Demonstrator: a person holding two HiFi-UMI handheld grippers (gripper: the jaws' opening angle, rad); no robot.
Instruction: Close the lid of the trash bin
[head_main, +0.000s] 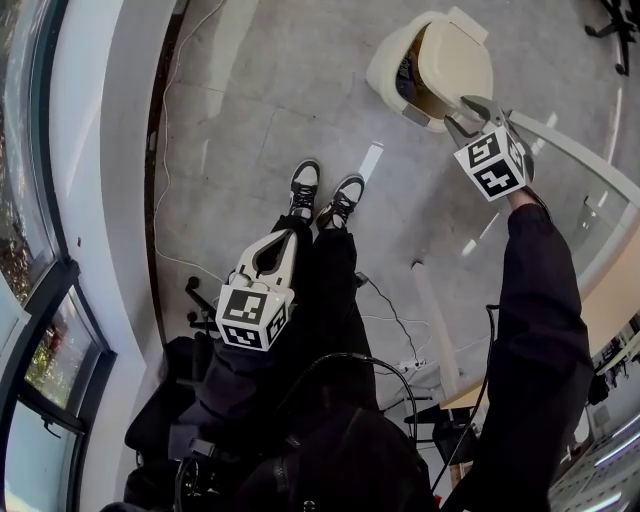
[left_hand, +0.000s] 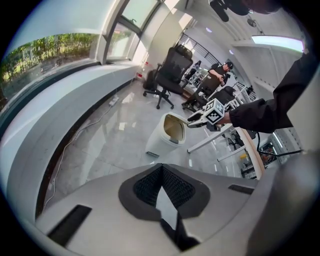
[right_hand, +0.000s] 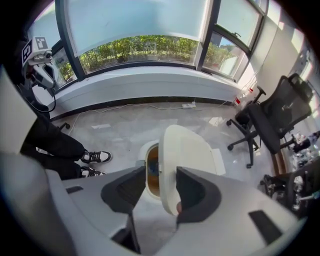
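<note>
Two grippers in view: right gripper (right_hand: 159, 192) has jaws spread either side of the raised lid (right_hand: 187, 150), which hides most of the trash bin (head_main: 385, 68) inside, left gripper (left_hand: 161, 170) clenched empty.

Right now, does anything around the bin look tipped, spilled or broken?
Nothing stands out. The trash bin stands upright on the floor with its lid raised, and the right gripper has its jaws apart astride the lid's edge. No spill or damage shows.

The cream trash bin (head_main: 384, 68) stands open, its rounded lid (head_main: 456, 62) raised nearly upright, the inside apparently brown-lined.
</note>
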